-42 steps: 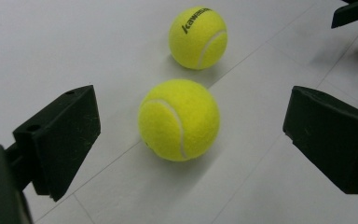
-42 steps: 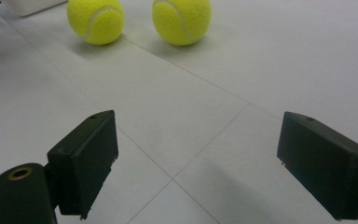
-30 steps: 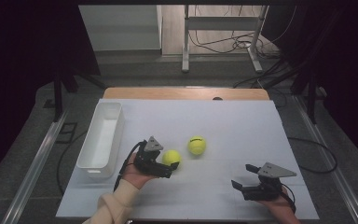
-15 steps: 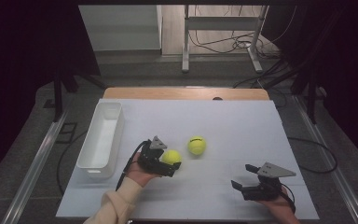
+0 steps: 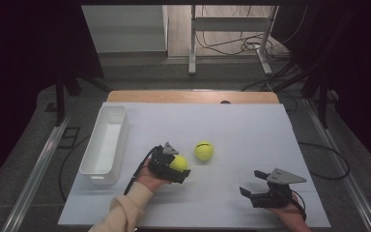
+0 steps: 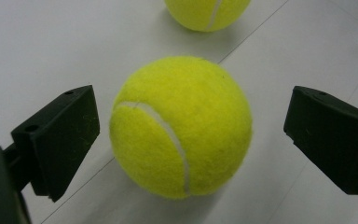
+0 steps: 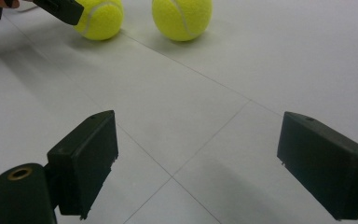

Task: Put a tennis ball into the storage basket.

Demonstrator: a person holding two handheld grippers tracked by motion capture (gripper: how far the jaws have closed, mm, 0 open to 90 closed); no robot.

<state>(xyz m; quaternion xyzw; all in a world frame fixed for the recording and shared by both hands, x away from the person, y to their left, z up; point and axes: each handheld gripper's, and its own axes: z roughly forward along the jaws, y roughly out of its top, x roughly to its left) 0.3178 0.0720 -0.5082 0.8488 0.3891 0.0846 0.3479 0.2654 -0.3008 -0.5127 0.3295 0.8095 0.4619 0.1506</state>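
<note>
**Left jaws straddle the near ball, not yet closed — risk of a roll-off**

Landmark: white bin (image 5: 105, 141), at the left edge of the table (image 5: 251, 130).

Observed: left gripper (image 5: 176, 167) sits just right of the bin's near end. Its own view shows the jaws apart, one on each side of the near tennis ball (image 6: 181, 126), with a clear gap on both sides; no contact. The ball rests on the table, slightly nearer the left-hand jaw in that view. The second tennis ball (image 5: 204, 150) lies a little farther from the bin, just beyond the first and apart from it. Right gripper (image 5: 261, 190) is well away from the bin, near the front edge, jaws apart, nothing between them.

Risks, as judged from this:
- Off-centre ball. The closer jaw would likely touch first and push the ball sideways before the other arrives; on a smooth table it could roll out of the gap.
- A pushed ball would probably head toward the second ball and knock it farther from the bin.
- Grip height. If the jaws close below or above the ball's widest part, the round felt may squeeze out upward or downward.
- Bin wall. If the ball is meant for the bin, a low carry could clip the rim.

Centring before closing looks prudent.
</note>
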